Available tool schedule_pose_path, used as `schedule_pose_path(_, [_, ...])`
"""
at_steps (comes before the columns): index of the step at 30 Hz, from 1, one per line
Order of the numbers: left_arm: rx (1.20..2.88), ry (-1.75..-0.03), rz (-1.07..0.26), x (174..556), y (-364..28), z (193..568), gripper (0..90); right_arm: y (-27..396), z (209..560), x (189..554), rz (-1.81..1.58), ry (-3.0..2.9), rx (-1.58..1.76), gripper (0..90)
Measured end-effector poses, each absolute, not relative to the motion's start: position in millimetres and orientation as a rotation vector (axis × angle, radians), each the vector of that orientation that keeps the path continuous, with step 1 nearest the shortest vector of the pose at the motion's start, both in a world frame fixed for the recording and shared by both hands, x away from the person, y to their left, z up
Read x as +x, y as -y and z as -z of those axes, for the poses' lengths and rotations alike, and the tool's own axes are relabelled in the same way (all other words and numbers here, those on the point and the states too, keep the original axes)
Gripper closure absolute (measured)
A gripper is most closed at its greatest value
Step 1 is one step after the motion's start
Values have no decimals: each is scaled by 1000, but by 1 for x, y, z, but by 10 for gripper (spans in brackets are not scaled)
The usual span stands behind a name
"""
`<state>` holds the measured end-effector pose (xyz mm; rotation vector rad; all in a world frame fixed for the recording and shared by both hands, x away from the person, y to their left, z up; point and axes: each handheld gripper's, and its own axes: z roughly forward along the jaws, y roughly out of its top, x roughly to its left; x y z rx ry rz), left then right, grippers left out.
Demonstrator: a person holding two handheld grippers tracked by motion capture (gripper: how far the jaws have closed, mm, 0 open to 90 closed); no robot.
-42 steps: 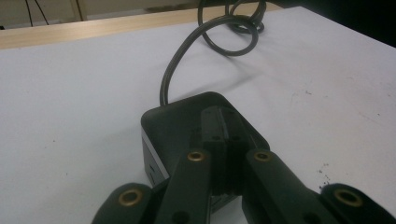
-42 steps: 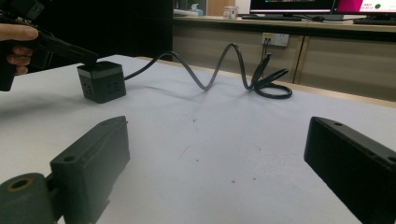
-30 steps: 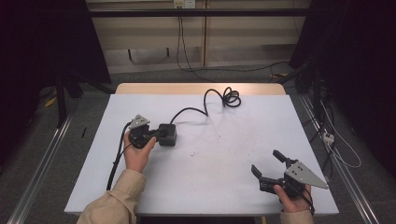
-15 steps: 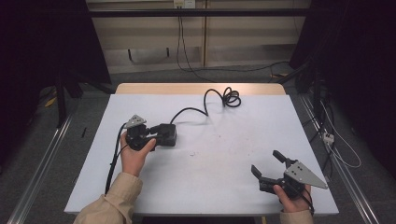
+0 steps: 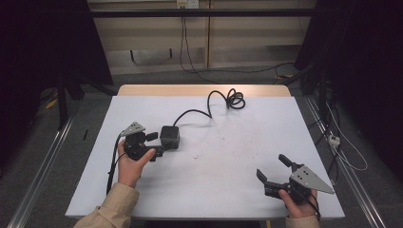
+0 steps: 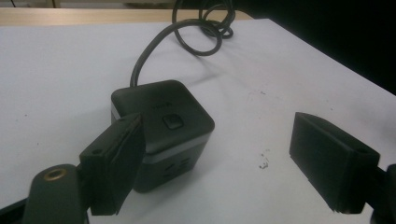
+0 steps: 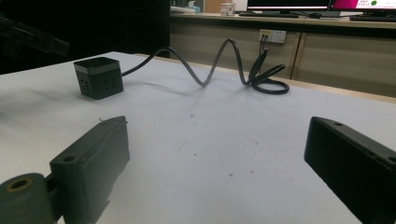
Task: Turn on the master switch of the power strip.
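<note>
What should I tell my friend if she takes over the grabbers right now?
Left gripper: open, one jaw beside the black power cube, the other well clear; nothing gripped.
Right gripper: open, empty, at the table's near right corner.
The cube sits left of centre; its cable runs to a coil at the far edge.
Done: the approach. Left, probably: closing on the cube.

On the white tabletop (image 5: pixel 228 166) there is one black cube-shaped power socket (image 5: pixel 169 137), one black cable (image 5: pixel 209 108) trailing from it, and two hand-held grippers, each with two fingers.
</note>
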<state>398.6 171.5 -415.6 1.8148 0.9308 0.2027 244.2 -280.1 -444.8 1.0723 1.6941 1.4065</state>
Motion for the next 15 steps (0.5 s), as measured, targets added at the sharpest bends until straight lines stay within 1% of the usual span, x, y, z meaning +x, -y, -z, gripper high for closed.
schedule_pose_path(15, [1798, -897, -215, 382, -193, 415, 156, 282, 444, 242, -1403, -1686, 1076, 61])
